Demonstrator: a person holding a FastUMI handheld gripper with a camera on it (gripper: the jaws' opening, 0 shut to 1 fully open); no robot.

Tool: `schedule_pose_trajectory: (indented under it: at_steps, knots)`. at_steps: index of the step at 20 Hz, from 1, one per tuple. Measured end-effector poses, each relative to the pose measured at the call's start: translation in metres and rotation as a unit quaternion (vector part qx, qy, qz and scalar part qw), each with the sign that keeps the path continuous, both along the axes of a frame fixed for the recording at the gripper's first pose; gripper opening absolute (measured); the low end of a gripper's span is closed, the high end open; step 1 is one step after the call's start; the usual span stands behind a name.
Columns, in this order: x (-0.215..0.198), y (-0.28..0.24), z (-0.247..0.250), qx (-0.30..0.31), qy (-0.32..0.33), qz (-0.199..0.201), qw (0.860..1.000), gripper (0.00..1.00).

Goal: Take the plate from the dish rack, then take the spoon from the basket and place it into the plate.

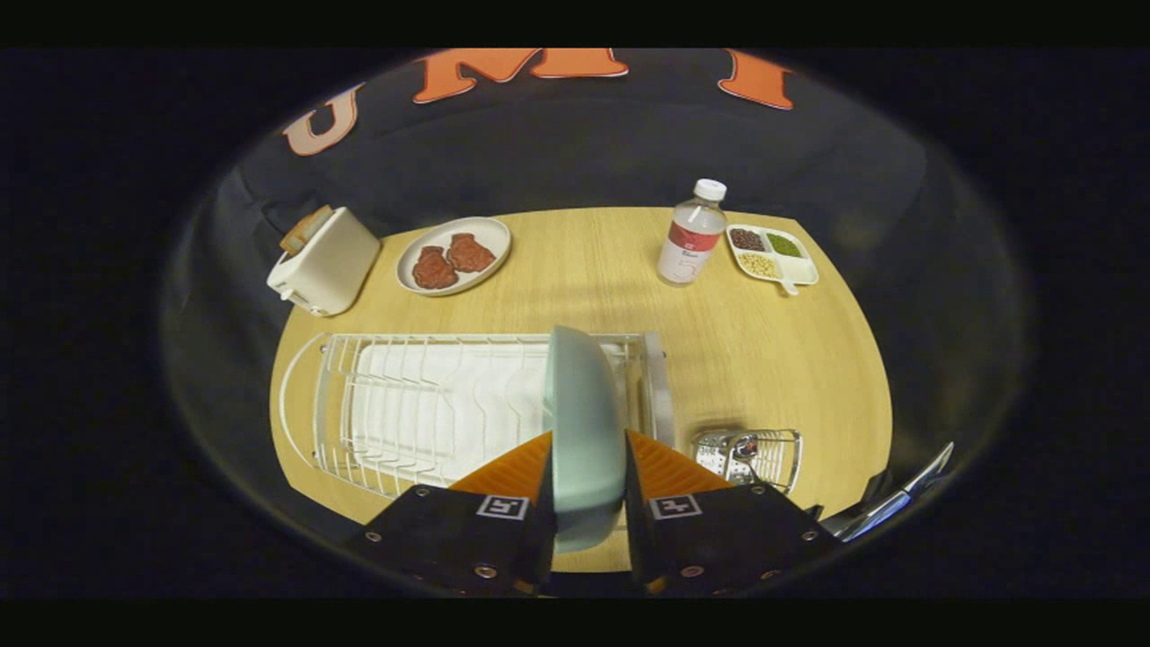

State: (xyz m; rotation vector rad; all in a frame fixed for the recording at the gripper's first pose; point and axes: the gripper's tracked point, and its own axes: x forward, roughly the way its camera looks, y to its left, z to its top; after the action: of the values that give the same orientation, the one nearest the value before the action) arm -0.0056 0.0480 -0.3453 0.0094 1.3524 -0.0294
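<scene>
Gripper: nearest item; its two fingers are pressed against opposite faces of the plate, which is pinched between them on edge.

Plate: pale grey-green, held upright with its rim toward the camera, at the right end of the dish rack. The edge-on hold is judged to follow from the way it stood in the slots; whether it is clear of the wires cannot be told.

Dish rack: white wire, with a white drip tray beneath, lying across the near part of the worktop, mostly to the left of the fingers. Its remaining slots are seen unoccupied.

Basket: small metal wire holder, just to the right of the rack and of the right finger. A shiny utensil is seen inside, taken to be the spoon; it is not yet touched.

Beyond, well apart from the gripper: a white toaster at far left; a dish of reddish pieces beside it; a capped bottle standing upright; a divided tray of dark, green and yellow contents just beside the bottle.

Step judged in hand: plate removal.
</scene>
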Motion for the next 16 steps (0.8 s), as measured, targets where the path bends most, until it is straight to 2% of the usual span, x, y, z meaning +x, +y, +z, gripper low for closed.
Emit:
schedule_pose_trajectory:
  at_steps: [6, 9, 16]
  knots:
    - [0.000, -0.011, 0.013, -0.028, -0.003, -0.029, 0.999, 0.28]
    - [0.012, -0.029, 0.030, -0.063, -0.032, -0.042, 0.997, 0.27]
    - [0.000, -0.034, 0.062, -0.049, -0.066, -0.069, 0.994, 0.23]
